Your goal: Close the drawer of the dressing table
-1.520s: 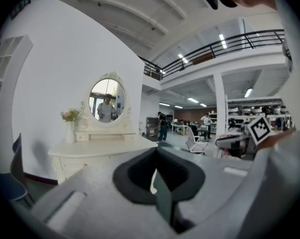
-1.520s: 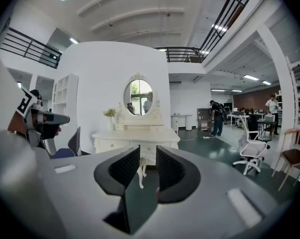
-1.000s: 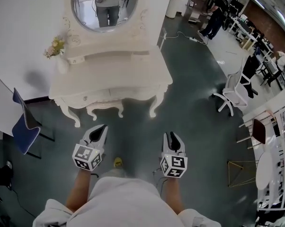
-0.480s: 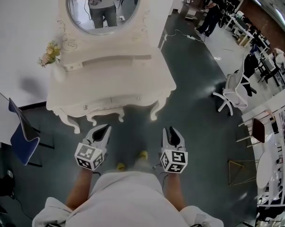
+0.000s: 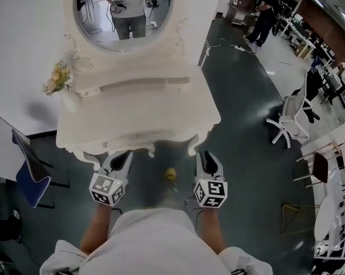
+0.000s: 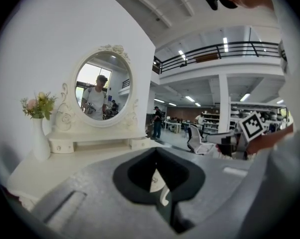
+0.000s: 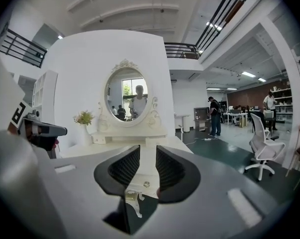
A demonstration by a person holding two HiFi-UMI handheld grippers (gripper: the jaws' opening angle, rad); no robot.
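Cream-white wood is filling the middle of the head view, where the table [image 5: 138,105] is standing against the wall on a dark floor [image 5: 247,96]. An oval mirror [image 5: 124,10] is rising at its back and is reflecting the person with both tools. A vase of flowers [image 5: 59,79] is standing at the table's left end.

The drawer [image 5: 139,137] is sitting in the table's front apron, facing the person. How far it is standing out cannot be told from above.

The left tool [image 5: 122,155] is hovering just before the apron's left part. In its own view its jaws are meeting at the tips, gripping nothing, with only a sliver of table showing behind them.

The right tool [image 5: 208,154] is hovering near the front right corner, well apart from the left one. Its jaws are standing a little apart and empty, and between them a small round knob [image 7: 146,184] on the cream front is showing.

A blue chair [image 5: 26,171] is standing left of the table, and a white office chair [image 5: 296,122] is standing far to the right.
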